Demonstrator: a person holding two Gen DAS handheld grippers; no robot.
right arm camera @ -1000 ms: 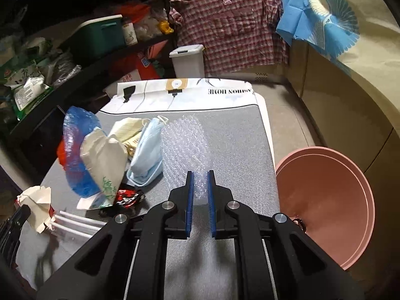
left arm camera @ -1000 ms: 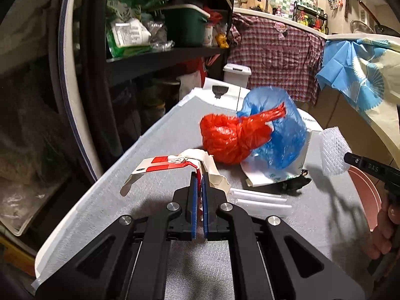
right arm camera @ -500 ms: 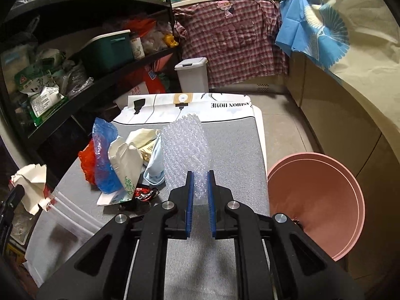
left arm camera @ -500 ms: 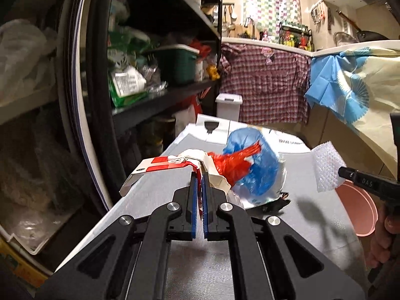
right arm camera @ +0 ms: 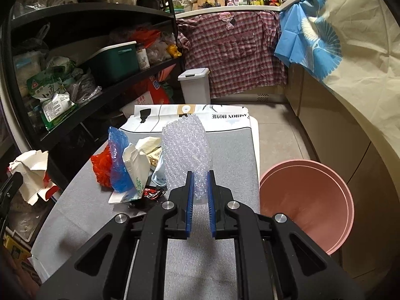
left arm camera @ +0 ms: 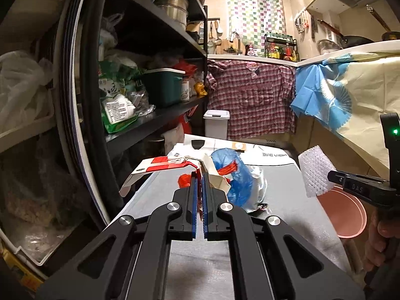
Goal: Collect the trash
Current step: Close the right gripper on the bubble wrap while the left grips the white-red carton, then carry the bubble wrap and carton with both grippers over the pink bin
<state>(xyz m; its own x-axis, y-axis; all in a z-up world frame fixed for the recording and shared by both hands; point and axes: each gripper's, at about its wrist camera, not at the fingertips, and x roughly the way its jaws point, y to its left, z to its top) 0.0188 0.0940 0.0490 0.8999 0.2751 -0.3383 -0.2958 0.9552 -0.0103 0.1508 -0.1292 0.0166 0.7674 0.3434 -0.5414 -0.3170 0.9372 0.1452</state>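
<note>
My left gripper (left arm camera: 198, 177) is shut on a crumpled red-and-white paper carton (left arm camera: 162, 166) and holds it well above the grey table (left arm camera: 282, 190); the carton also shows in the right wrist view (right arm camera: 32, 175). My right gripper (right arm camera: 200, 175) is shut on a sheet of bubble wrap (right arm camera: 186, 150), held upright above the table; it also shows in the left wrist view (left arm camera: 315, 175). A pile of trash lies on the table: a red plastic bag (right arm camera: 101, 167), a blue plastic bag (right arm camera: 118, 160), a white paper bag (right arm camera: 137, 167) and a small red-black wrapper (right arm camera: 152, 191).
A pink round bin (right arm camera: 305, 202) stands on the floor right of the table. Black shelving (right arm camera: 82, 50) packed with goods runs along the left. A small white lidded bin (right arm camera: 195, 85) stands beyond the table's far end. Draped counters (right arm camera: 350, 62) line the right.
Both grippers have risen from the table with their loads. The carton is lifted clear of the surface and the bubble wrap stands higher.
</note>
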